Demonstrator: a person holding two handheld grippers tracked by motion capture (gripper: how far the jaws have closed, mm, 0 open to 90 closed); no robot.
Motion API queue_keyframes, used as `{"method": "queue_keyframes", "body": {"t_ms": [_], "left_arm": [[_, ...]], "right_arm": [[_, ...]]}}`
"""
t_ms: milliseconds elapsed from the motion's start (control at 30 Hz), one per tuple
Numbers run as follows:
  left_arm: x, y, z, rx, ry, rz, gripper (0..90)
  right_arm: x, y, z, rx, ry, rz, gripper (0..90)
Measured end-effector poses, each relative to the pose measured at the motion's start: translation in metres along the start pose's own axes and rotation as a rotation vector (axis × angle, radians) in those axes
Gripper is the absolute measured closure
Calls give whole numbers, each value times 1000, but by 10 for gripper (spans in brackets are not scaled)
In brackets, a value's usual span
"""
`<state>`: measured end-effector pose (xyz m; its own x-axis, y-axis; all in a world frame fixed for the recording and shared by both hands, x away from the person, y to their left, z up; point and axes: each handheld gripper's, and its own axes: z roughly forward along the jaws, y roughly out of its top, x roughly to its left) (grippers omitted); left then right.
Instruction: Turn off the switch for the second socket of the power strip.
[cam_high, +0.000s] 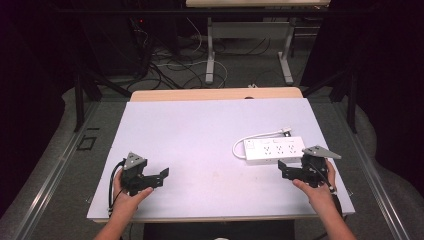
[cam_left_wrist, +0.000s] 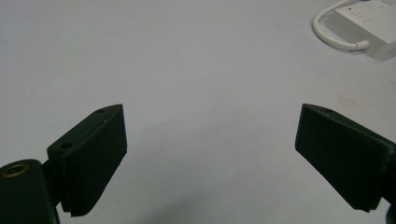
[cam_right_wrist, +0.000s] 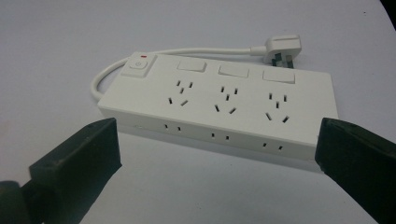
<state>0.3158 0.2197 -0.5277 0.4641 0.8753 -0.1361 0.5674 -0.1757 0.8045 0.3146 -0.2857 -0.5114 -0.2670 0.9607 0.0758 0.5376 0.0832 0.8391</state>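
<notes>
High view: a white power strip (cam_high: 274, 150) is seen lying flat on the pale table (cam_high: 200, 135), just ahead of the right gripper (cam_high: 290, 171), whose jaws are spread wide with nothing between them. In the right gripper view the power strip (cam_right_wrist: 219, 105) is found directly in front of the parted jaws, close to their tips but apart from them; its cord (cam_right_wrist: 187, 55) is looped round the far side and ends in a plug (cam_right_wrist: 282, 49) lying beyond the strip. The left gripper (cam_high: 152, 180) is held well apart from the strip, its jaws likewise released and empty over bare table. In the left gripper view the strip (cam_left_wrist: 369, 23) is seen far ahead and to the right.
</notes>
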Motion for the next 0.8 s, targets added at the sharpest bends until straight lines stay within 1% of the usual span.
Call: {"method": "queue_keyframes", "body": {"t_ms": [33, 67, 200, 400, 467, 667, 767, 800], "left_arm": [[0, 0, 0, 0, 0, 0, 89], [0, 0, 0, 1, 1, 0, 90], [0, 0, 0, 1, 1, 0, 89], [0, 0, 1, -6, 6, -1, 90], [0, 0, 1, -5, 6, 0, 90], [0, 0, 0, 3, 2, 4, 90], [0, 0, 0, 3, 4, 7, 95], [0, 0, 0, 1, 4, 8, 95]], "right_arm": [[-1, -1, 0, 5, 3, -6, 0], [-3, -3, 0, 5, -4, -14, 0], [-7, -7, 2, -3, -13, -2, 0], [-13, -17, 8, 12, -28, 13, 0], [-14, -20, 9, 23, -26, 26, 0], [-19, -25, 9, 23, -38, 25, 0], [-19, -28, 9, 31, -40, 41, 2], [-20, -29, 9, 29, -38, 36, 2]]}}
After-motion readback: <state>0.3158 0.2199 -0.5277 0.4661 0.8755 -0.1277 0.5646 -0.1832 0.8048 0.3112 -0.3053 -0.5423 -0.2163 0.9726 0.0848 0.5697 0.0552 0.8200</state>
